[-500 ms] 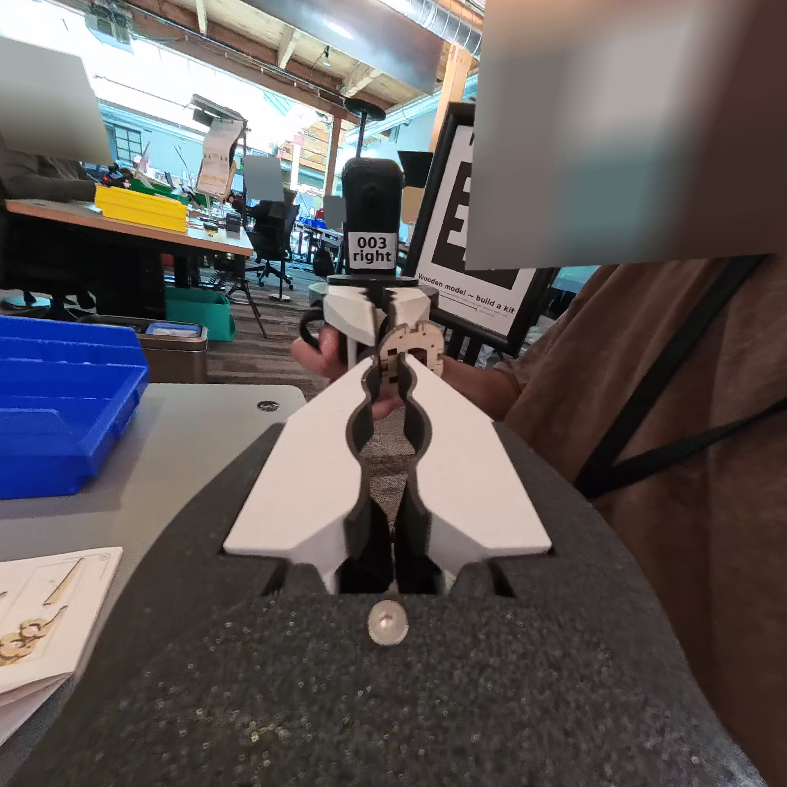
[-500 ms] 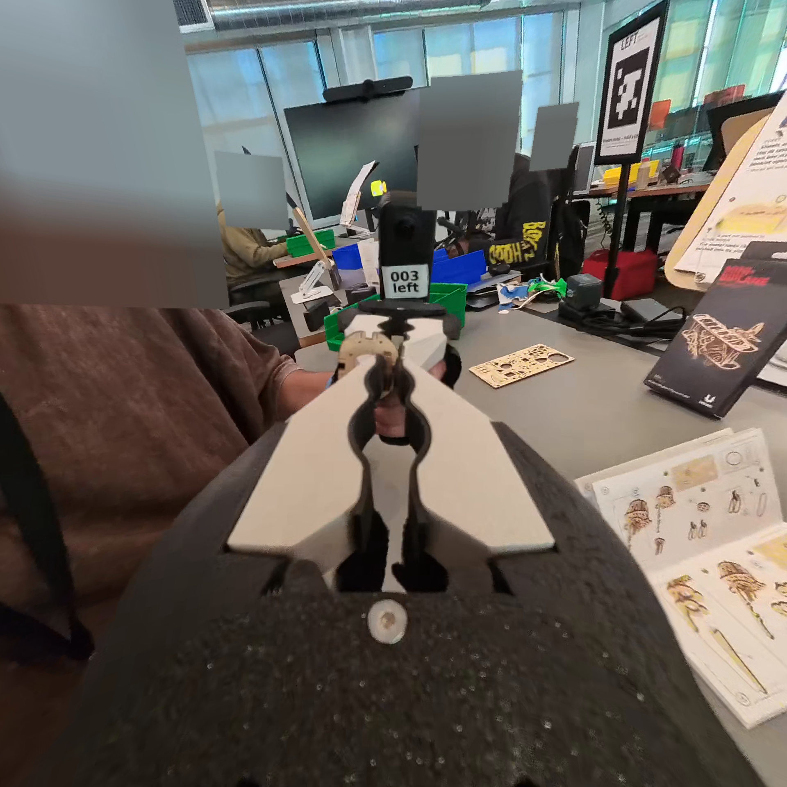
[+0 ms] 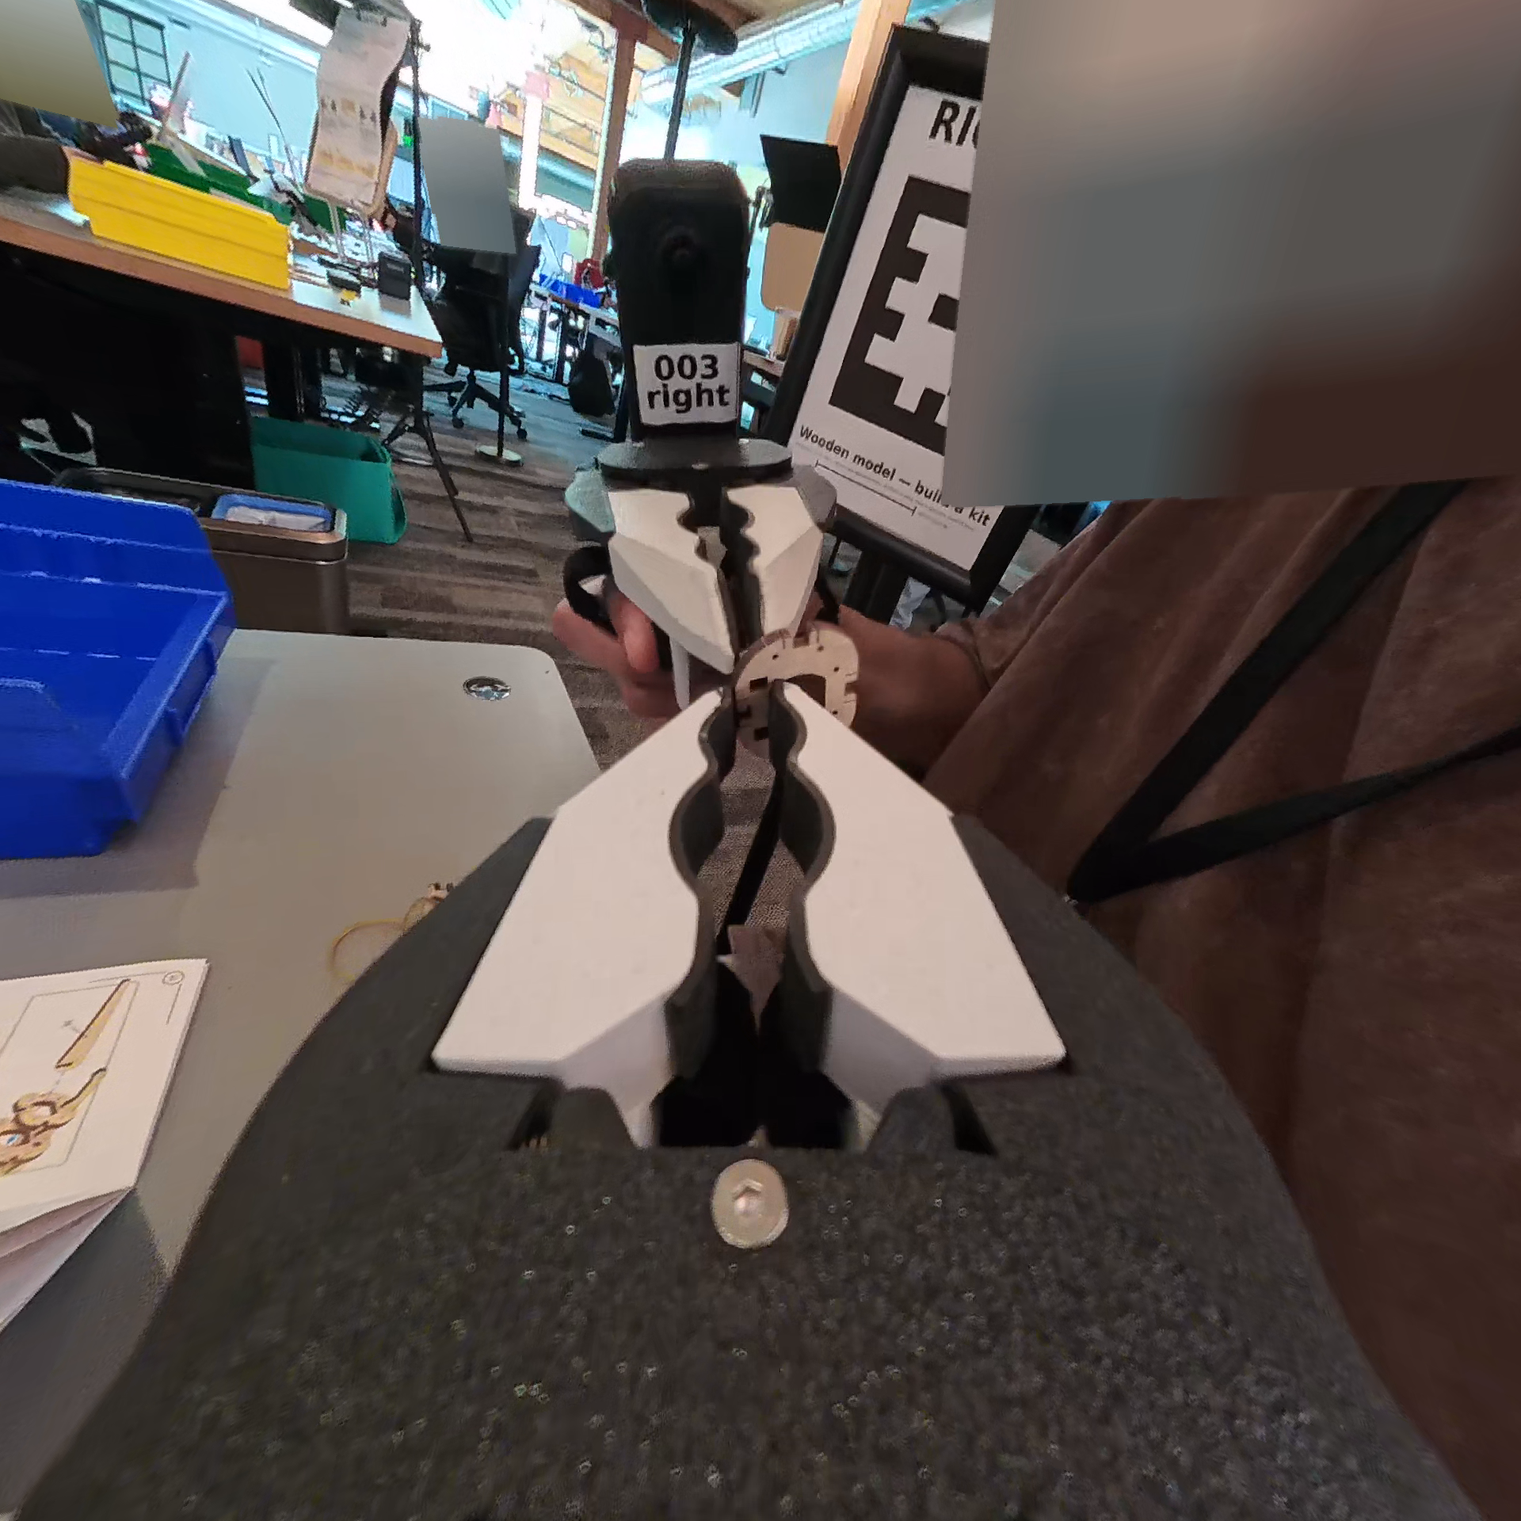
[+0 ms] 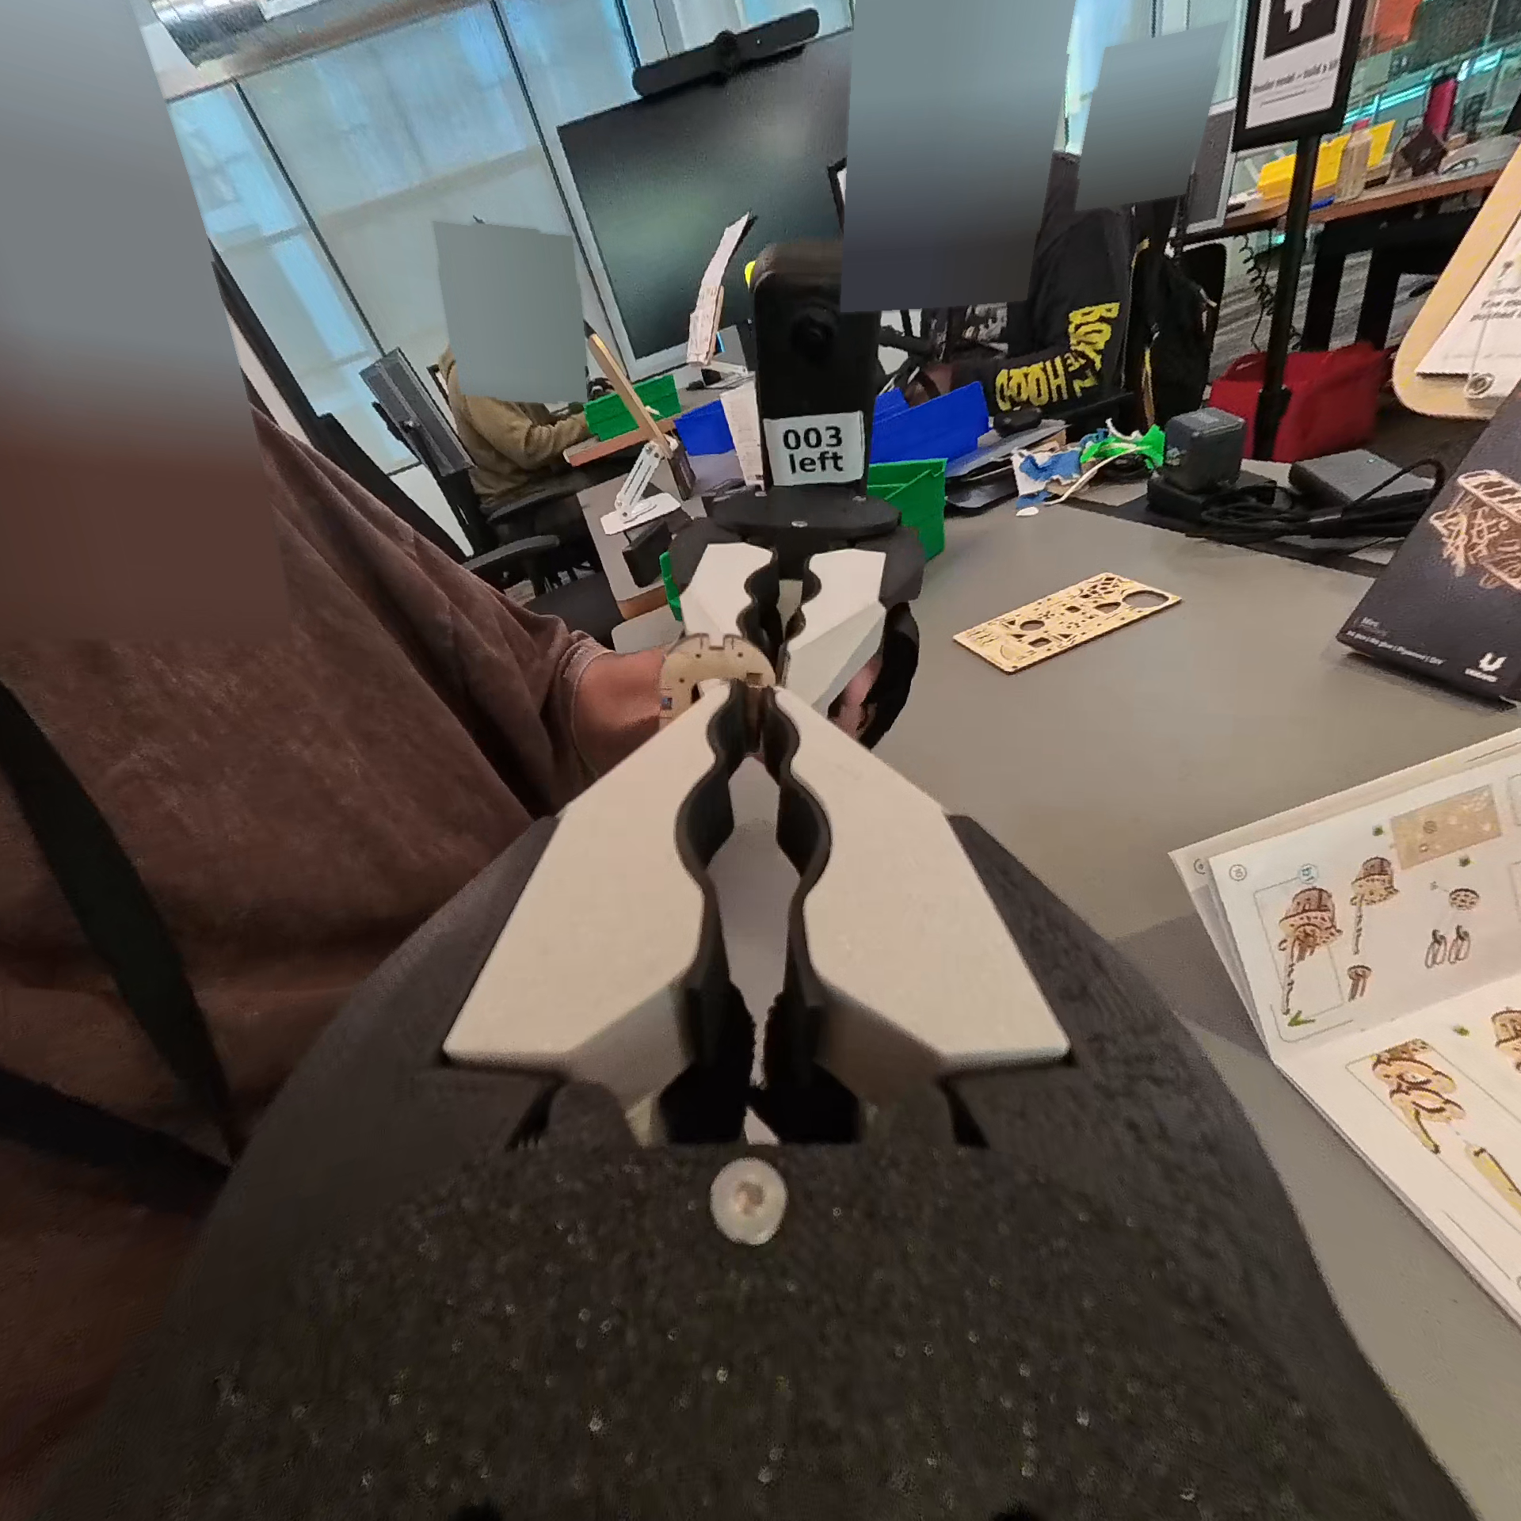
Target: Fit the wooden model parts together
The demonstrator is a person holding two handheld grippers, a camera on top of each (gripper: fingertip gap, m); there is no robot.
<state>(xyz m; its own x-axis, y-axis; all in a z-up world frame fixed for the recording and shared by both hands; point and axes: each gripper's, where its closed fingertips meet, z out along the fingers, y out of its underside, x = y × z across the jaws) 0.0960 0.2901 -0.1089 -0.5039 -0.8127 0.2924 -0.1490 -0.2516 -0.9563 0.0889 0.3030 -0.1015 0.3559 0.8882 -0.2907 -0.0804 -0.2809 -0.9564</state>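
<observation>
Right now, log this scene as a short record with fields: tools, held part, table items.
left tool: shut on pale rounded flat wooden model part, held in the air
right tool: faces the left tool tip to tip, shut on the same part
part count: cannot tell whether one piece or two joined
grey table: holds flat tan wooden parts sheet, open paper instruction booklet, blue plastic bin
task state: fitting not visibly finished
</observation>
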